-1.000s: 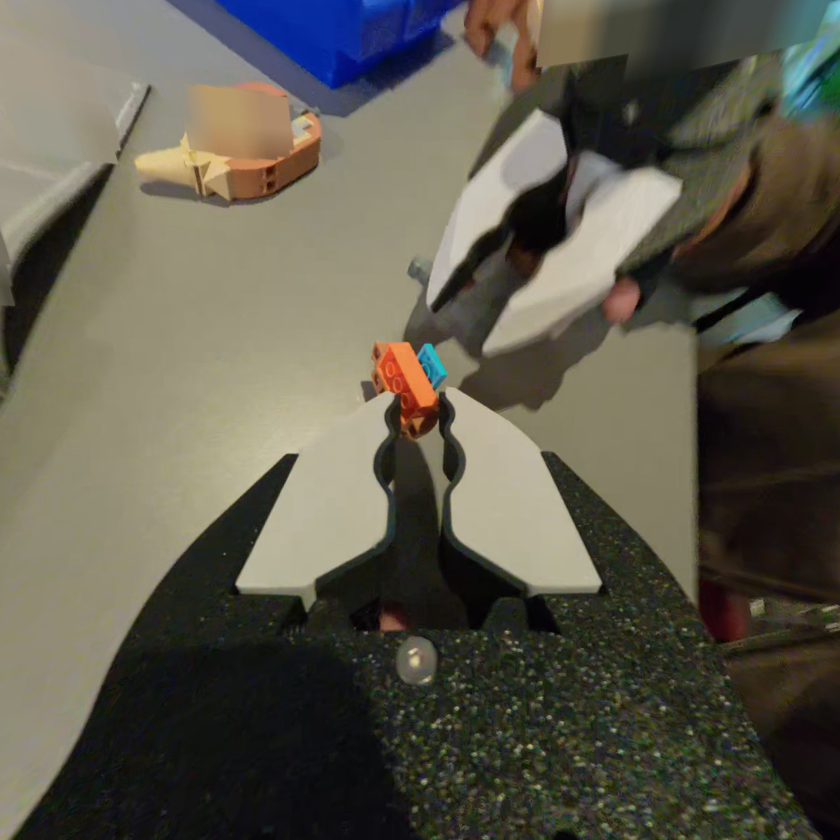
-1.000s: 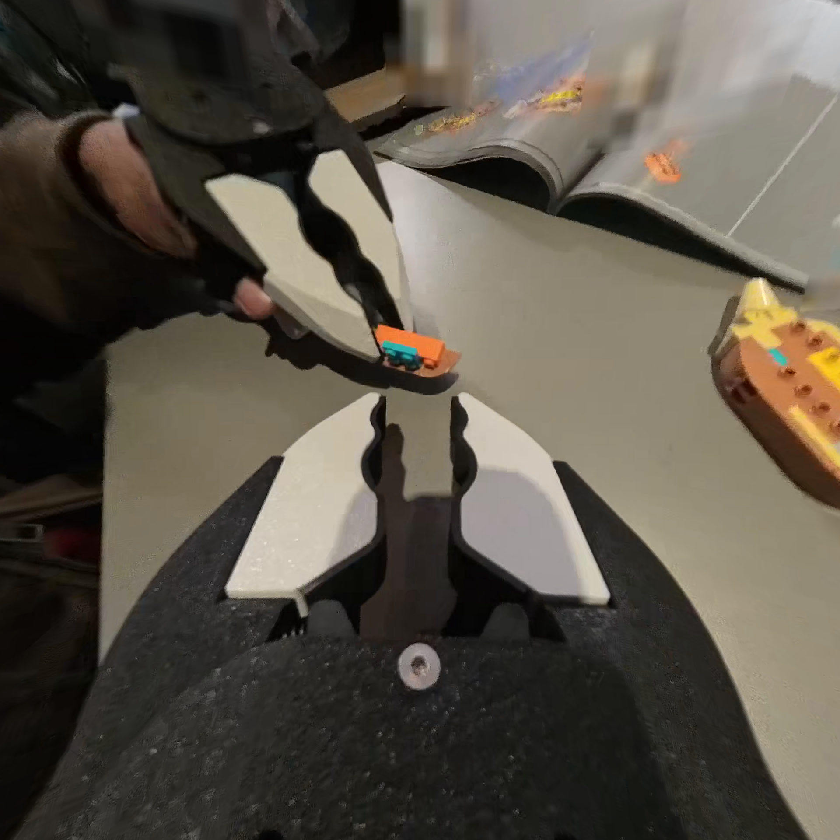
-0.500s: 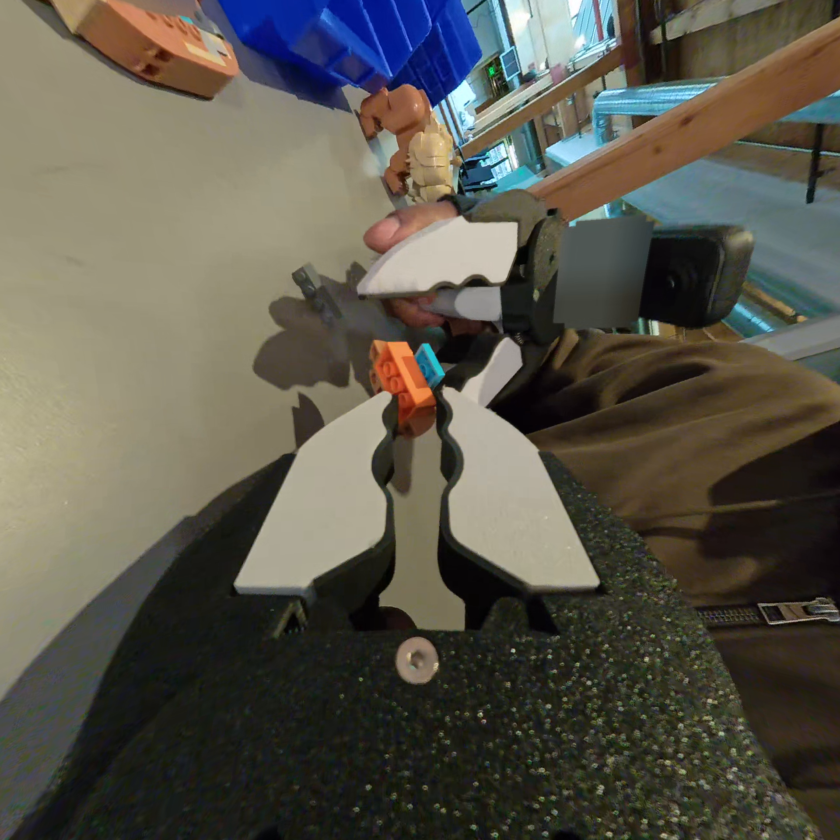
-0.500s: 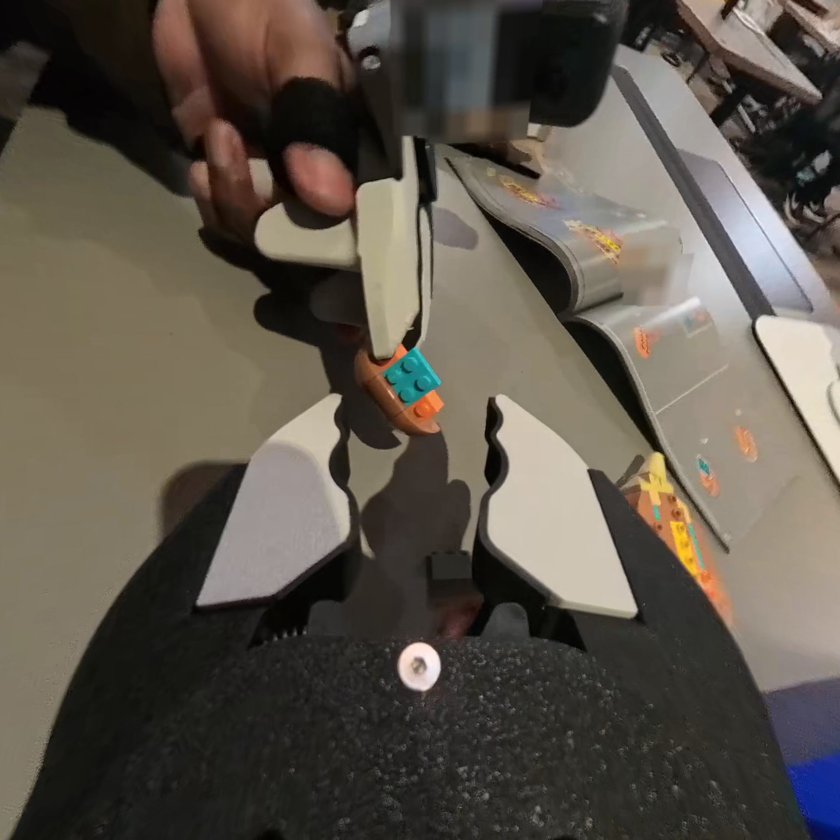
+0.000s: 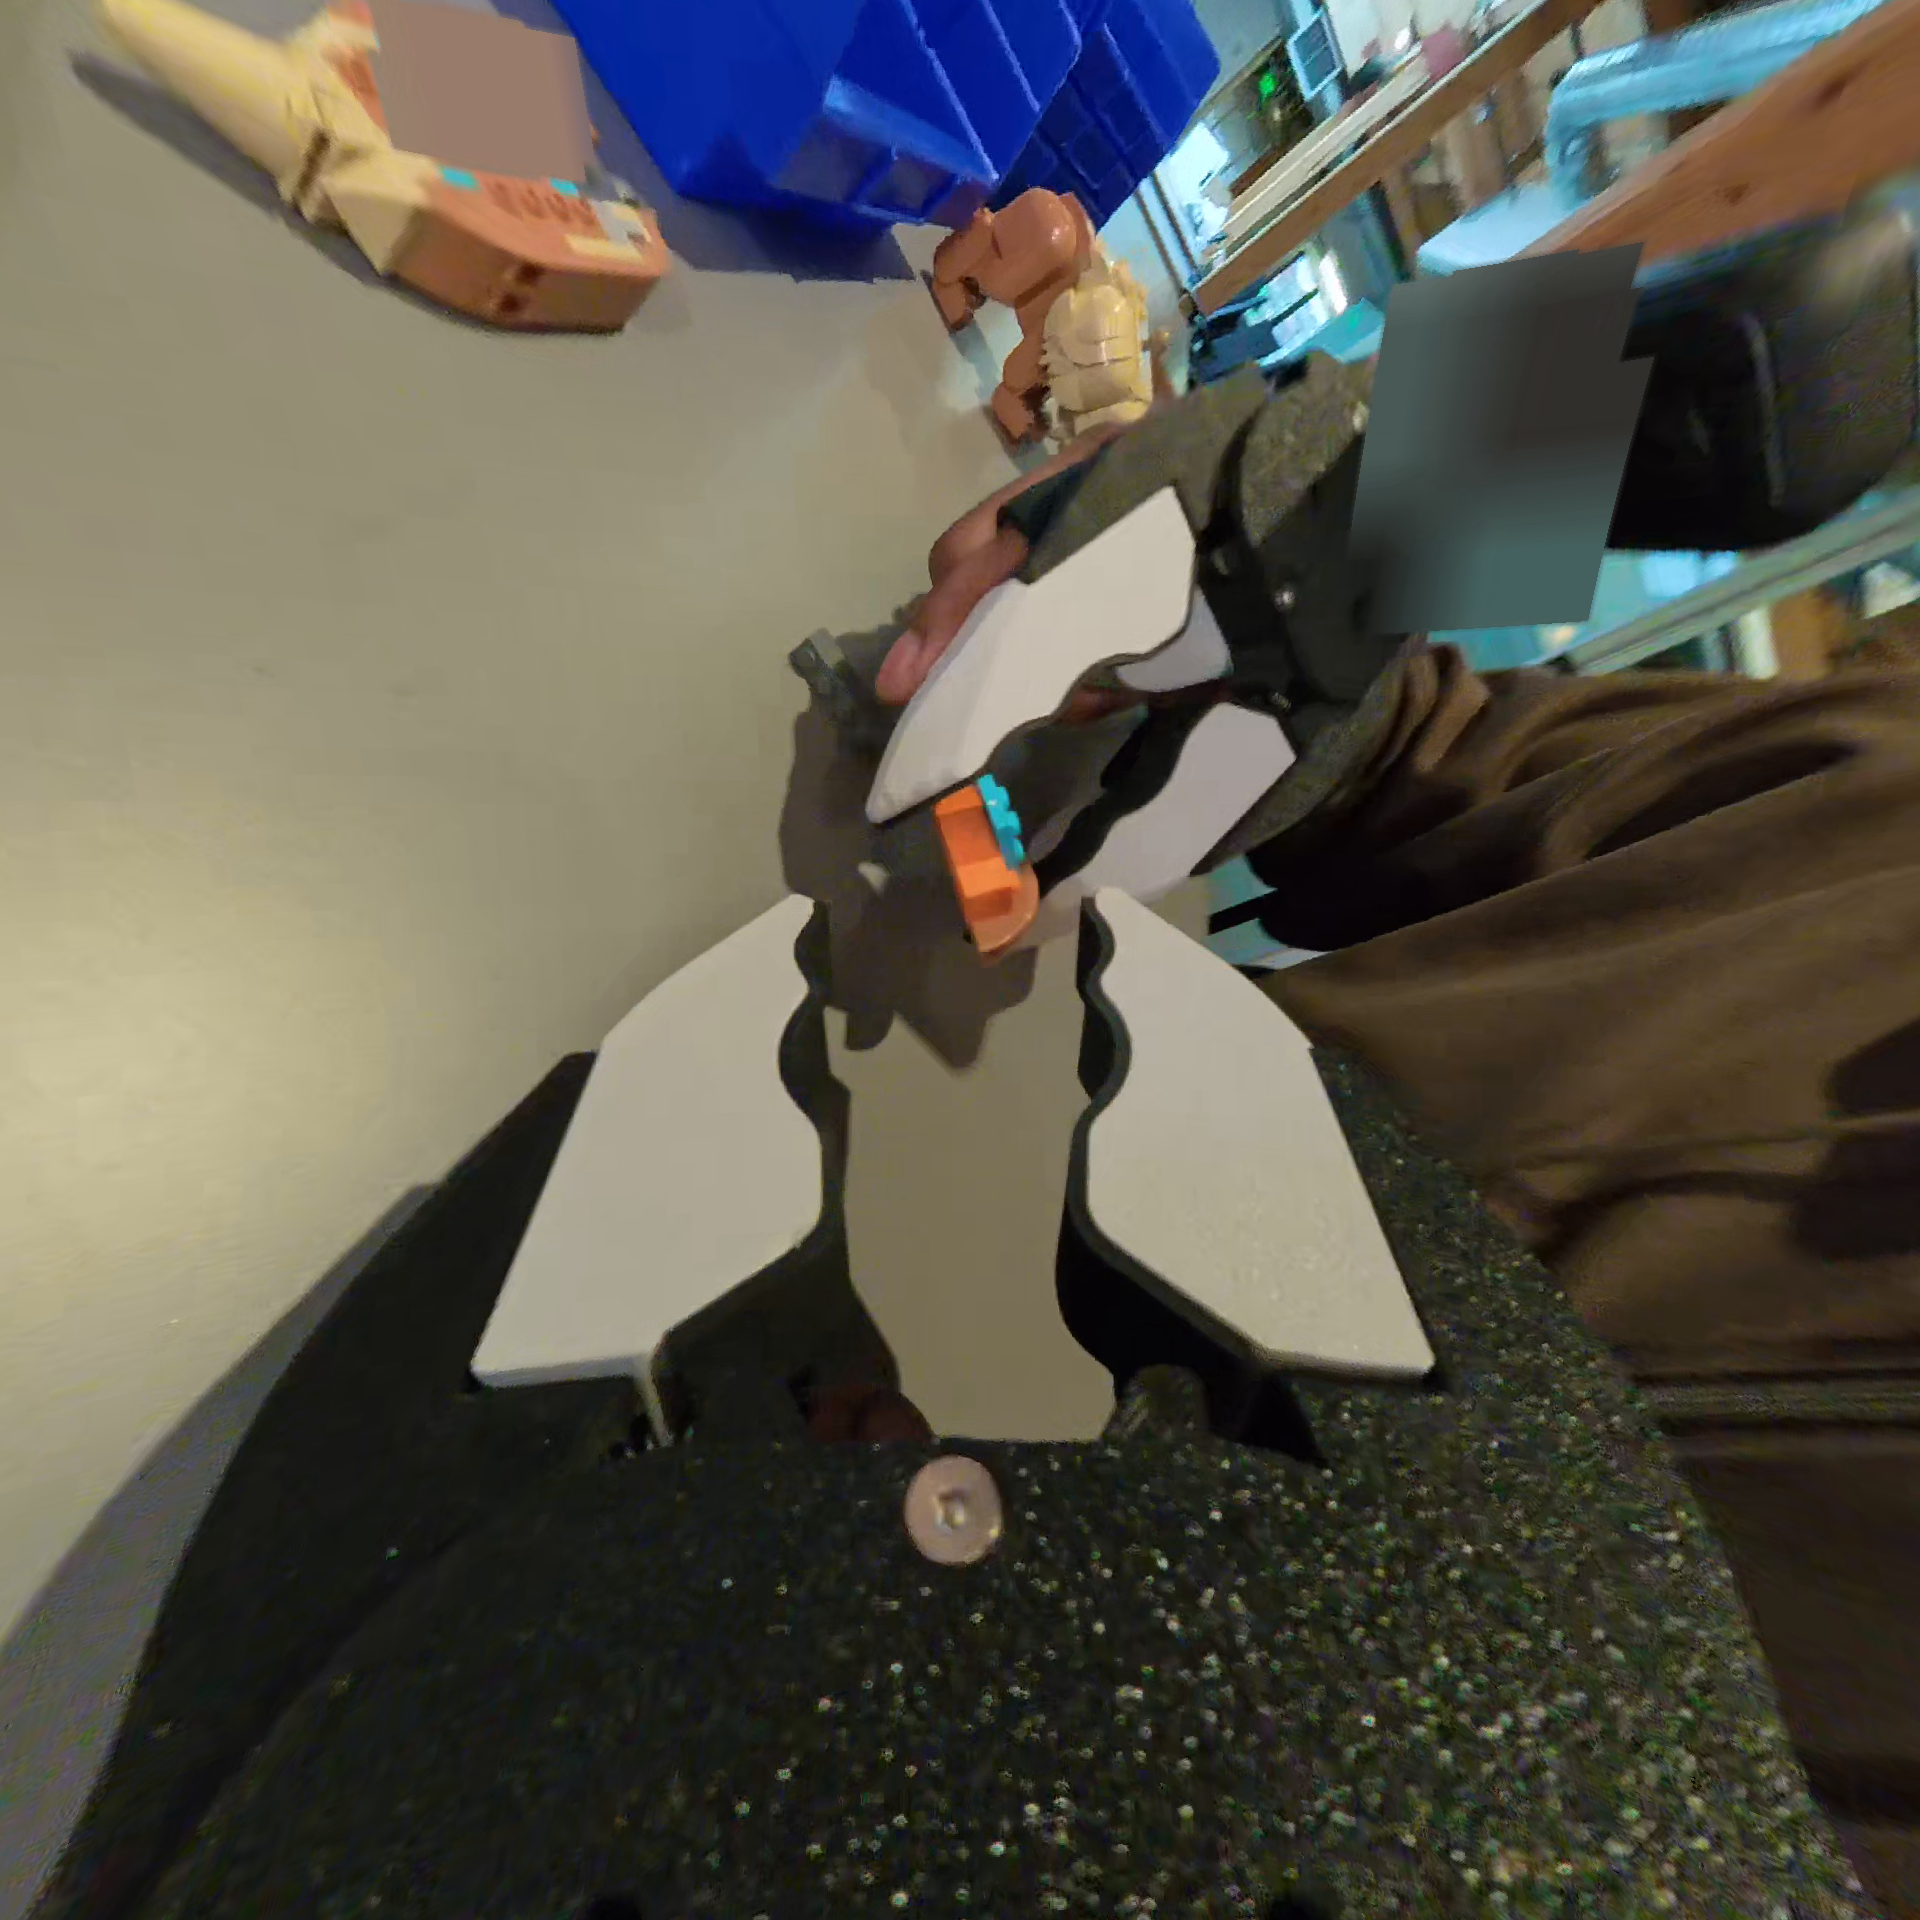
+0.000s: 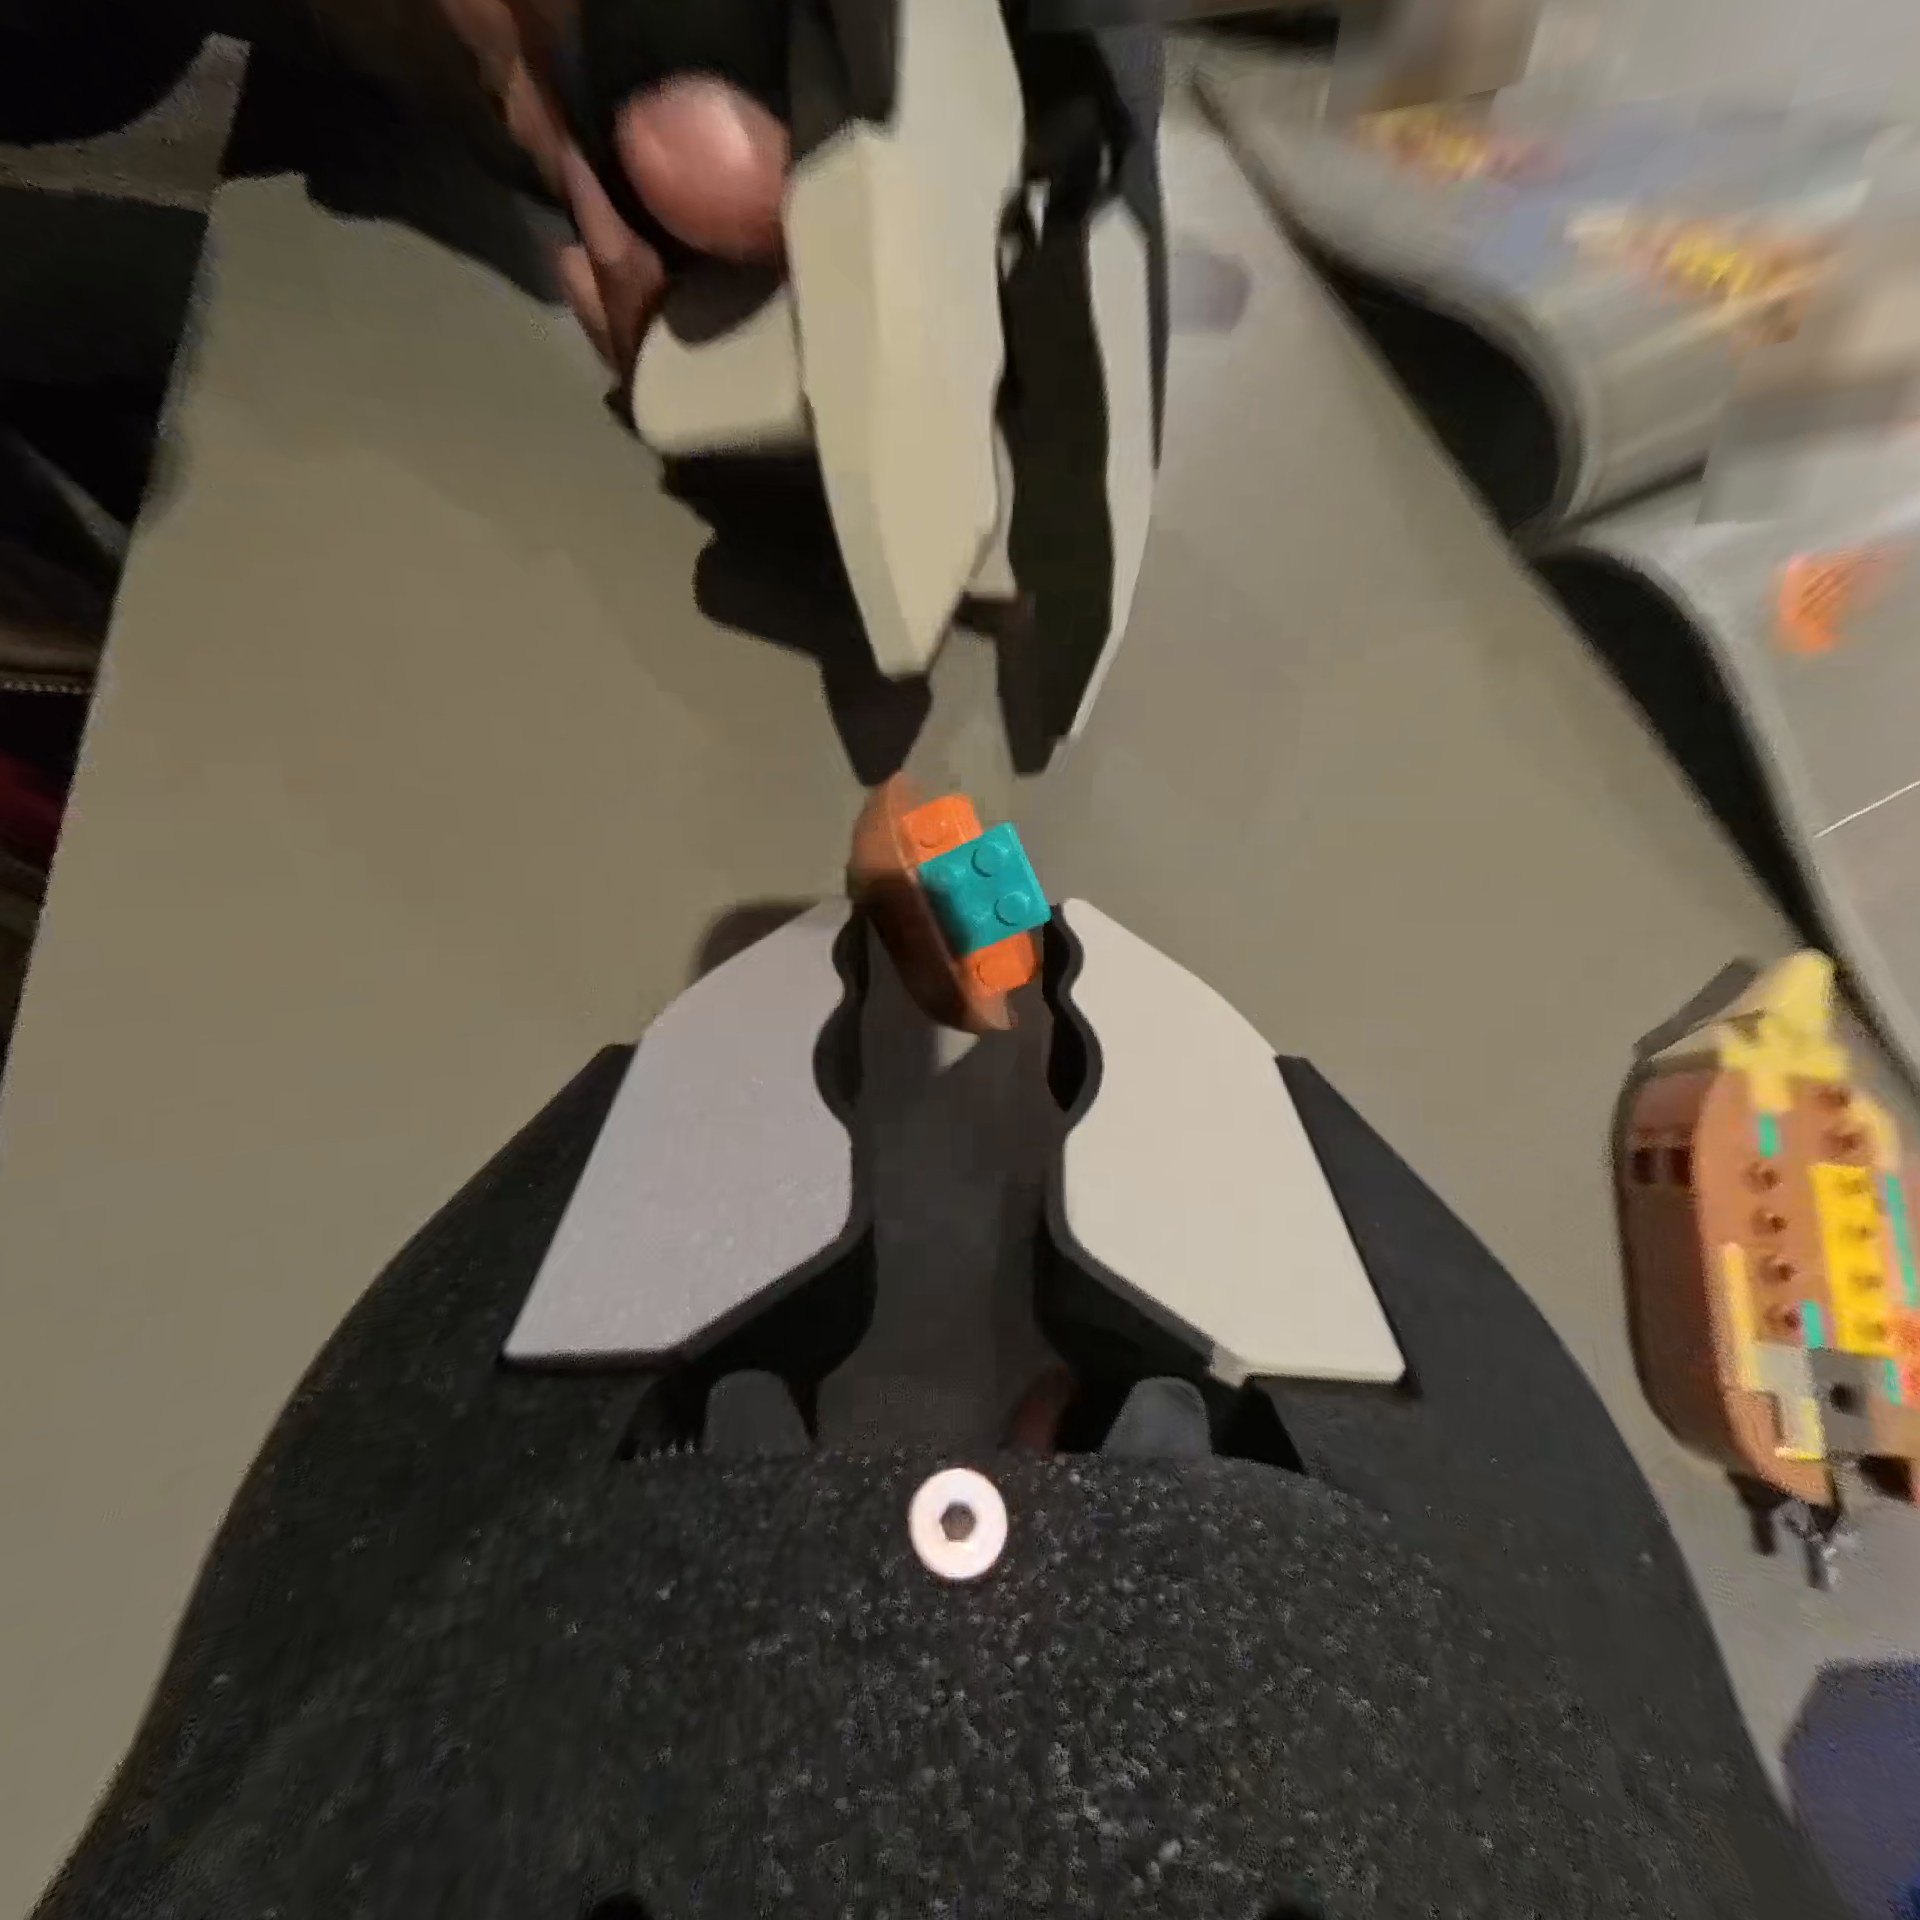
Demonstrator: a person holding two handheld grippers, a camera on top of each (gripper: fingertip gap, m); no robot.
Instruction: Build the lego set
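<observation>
Two grippers: my left gripper point(image 5: 948, 914) stands wide open, gripping nothing; my right gripper point(image 6: 953, 912) pinches the orange-and-teal brick assembly point(image 6: 982, 883) between its fingertips.

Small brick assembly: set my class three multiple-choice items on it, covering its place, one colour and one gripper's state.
1. The small brick assembly is
A. lying loose
B. between the right gripper fingertips
C. clamped in the left gripper

2. The studded brick on its orange brick is
A. yellow
B. white
C. teal

3. The left gripper is
A. open
B. shut on the assembly
C. shut on nothing

Answers: B, as the right fingers close on its sides; C, as the right wrist view shows teal studs; A, as its fingers stand apart with the assembly beyond their tips.
</observation>
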